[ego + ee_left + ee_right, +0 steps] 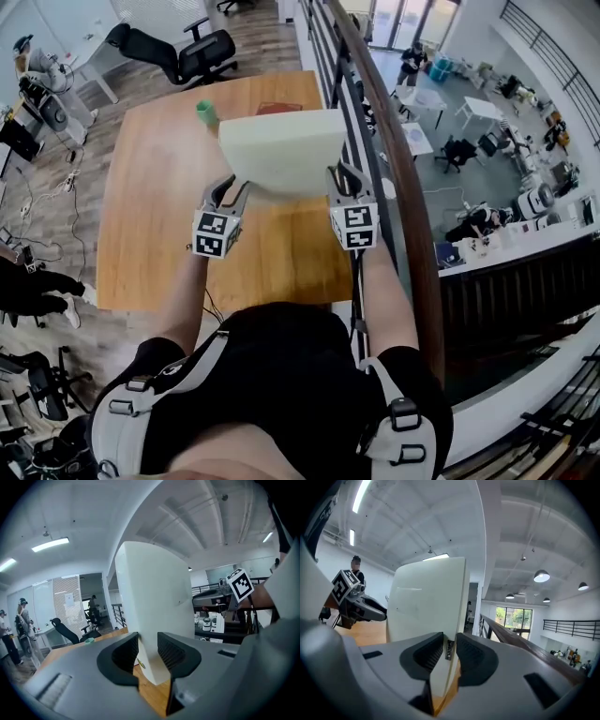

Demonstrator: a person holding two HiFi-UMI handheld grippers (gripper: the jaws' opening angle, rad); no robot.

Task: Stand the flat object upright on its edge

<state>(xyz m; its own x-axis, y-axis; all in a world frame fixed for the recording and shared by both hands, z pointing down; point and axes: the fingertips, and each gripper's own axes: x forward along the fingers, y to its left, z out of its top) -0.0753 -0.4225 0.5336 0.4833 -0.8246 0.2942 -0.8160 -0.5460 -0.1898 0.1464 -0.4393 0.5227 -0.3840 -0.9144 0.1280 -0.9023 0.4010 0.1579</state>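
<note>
The flat white box is held in the air above the wooden counter, clear of its surface. It is gripped at its near corners. The left claw is closed on the left corner and the right claw on the right one, with the thin edge pinched between the pads in each gripper view.

The step in hand is judged to be the turning and setting down. For this to be done well, both grips should be kept firm and at equal height, so that the lower edge meets the counter along its whole length at once. The box should be brought down on the bare wood, well apart from the green cup and away from the side by the railing. Balance is best tested before either claw is opened, and the claws are best released one at a time.
</note>
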